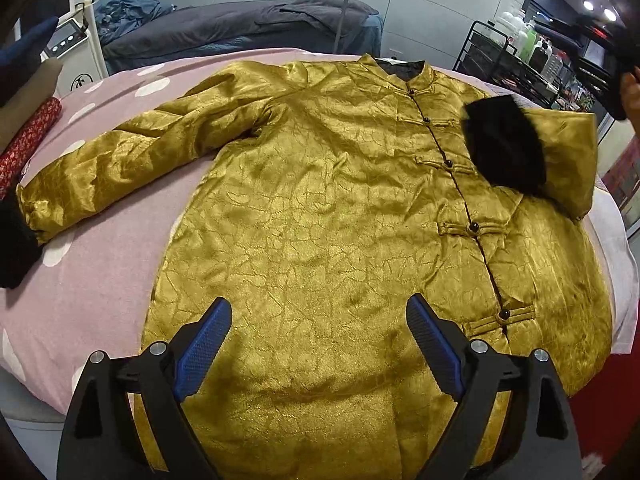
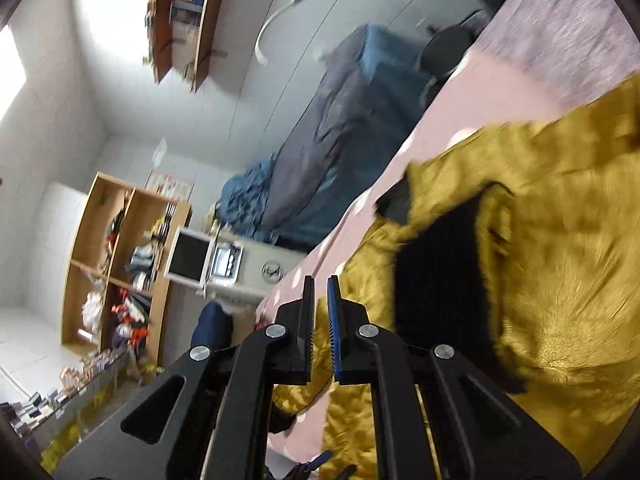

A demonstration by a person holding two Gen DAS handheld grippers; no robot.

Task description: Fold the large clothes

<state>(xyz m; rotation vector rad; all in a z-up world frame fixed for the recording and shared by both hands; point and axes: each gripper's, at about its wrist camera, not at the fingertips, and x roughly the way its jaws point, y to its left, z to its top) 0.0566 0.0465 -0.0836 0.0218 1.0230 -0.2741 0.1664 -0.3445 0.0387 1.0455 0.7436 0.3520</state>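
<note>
Left wrist view: left tool (image 1: pixel 318 334) hovers spread and empty over the hem of the gold satin padded jacket (image 1: pixel 340 216), collar at frame top, unfolded sleeve lower left, nearer it. Right tool (image 2: pixel 319 292), nearly pressed together, holds nothing.

Jacket (image 1: pixel 340 208) lies on bed (image 1: pixel 100 248), cuff (image 1: pixel 504 144) seemingly atop.

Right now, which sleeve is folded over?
Find the pink dotted bedspread and the shiny gold jacket spread on it. The folded sleeve crosses the chest near the button line; unlike the outstretched sleeve, its black furry cuff lies on the jacket.
</note>
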